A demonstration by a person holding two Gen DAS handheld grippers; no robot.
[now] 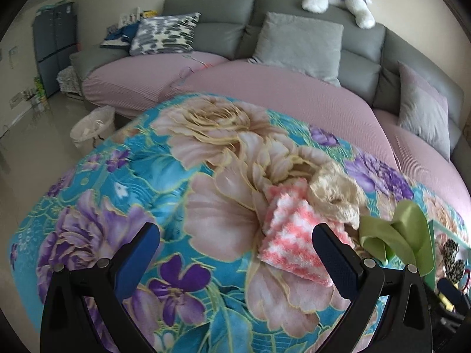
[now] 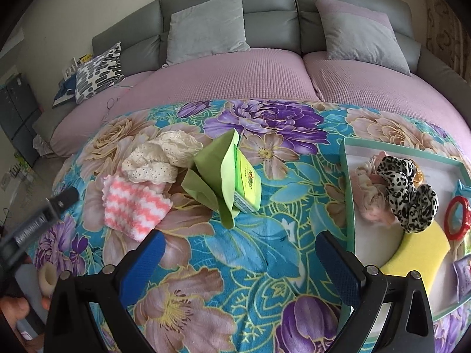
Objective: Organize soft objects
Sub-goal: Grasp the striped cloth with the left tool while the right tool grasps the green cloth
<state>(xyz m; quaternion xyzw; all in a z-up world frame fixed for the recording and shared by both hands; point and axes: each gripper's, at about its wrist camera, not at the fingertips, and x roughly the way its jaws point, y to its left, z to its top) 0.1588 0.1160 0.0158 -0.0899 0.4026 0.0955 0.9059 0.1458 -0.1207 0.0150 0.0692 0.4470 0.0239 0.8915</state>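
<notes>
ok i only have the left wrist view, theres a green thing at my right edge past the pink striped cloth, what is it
Observer: A light green pouch, standing open on the floral blanket with a printed packet inside.
Operator: anything further right, i just see a bit of leopard print
Observer: That is a leopard scrunchie in a teal-rimmed tray.
Operator: whats in the tray with it
Observer: A pale pink scrunchie, a yellow sponge and a red ring.
Operator: is the right gripper holding something
Observer: No, the right gripper is open, over bare blanket.
</notes>
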